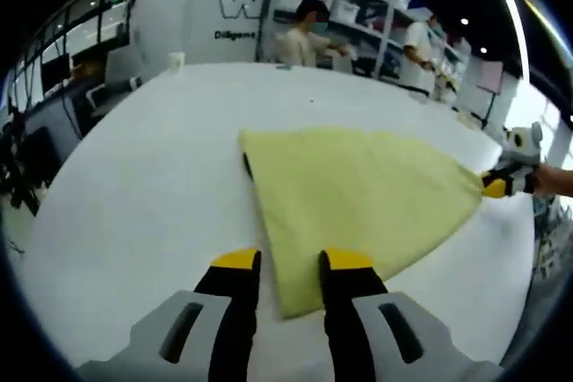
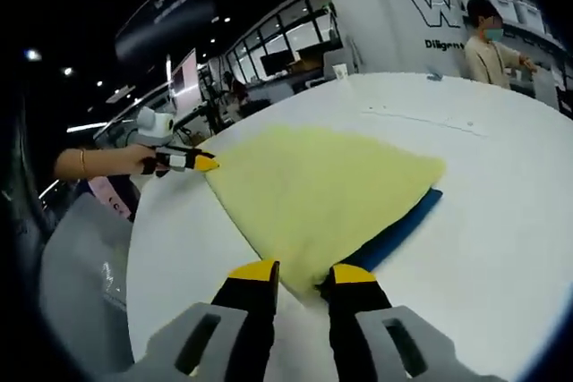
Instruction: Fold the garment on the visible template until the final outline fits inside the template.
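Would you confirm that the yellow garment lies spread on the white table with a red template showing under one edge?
Not quite: in the right gripper view the template showing under the edge of the yellow garment is blue, not red. The garment does lie spread on the white table.

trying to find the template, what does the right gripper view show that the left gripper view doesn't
Right gripper view alone: a blue template sticking out from under the yellow garment, and the left gripper at the cloth's far corner, held by a person's hand.

Left gripper view alone: the right gripper at the opposite corner, and two people at shelves behind the table.

Both: the garment spread as a wedge on the white table, with each view's own jaws at a near corner of the cloth.
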A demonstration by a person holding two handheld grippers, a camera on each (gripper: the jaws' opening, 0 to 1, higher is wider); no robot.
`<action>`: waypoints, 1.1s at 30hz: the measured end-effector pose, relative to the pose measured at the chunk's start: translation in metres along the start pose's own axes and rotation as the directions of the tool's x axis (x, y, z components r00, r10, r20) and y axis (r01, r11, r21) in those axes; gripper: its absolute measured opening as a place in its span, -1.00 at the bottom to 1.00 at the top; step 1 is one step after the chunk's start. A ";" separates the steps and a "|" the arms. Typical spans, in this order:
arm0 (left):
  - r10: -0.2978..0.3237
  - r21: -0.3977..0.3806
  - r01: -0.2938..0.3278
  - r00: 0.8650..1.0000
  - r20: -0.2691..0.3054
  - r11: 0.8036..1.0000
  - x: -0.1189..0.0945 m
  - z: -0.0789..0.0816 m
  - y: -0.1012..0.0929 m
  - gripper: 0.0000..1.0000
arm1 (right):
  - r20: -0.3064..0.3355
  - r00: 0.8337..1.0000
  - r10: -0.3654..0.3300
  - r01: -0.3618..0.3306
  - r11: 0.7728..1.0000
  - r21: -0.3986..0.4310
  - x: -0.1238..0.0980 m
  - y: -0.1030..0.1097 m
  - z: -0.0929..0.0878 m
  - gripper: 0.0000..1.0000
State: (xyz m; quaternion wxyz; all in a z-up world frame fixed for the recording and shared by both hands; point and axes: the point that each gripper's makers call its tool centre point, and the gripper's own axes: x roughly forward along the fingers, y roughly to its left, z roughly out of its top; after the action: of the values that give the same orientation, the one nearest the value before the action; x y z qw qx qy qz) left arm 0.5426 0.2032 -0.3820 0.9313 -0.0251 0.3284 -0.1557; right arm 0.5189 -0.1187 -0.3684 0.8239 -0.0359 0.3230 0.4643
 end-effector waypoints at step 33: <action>0.012 -0.025 -0.012 1.000 0.010 1.000 -0.005 -0.008 0.006 -0.51 | -0.251 0.968 -0.014 -0.089 0.914 -0.396 -0.002 -0.016 -0.008 -1.00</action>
State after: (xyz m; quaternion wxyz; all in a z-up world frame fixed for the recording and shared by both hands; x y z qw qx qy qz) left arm 0.5358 0.2106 -0.3859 0.9336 -0.0353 0.3255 -0.1458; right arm 0.5268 -0.1316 -0.3772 0.7425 -0.2569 0.3215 0.5285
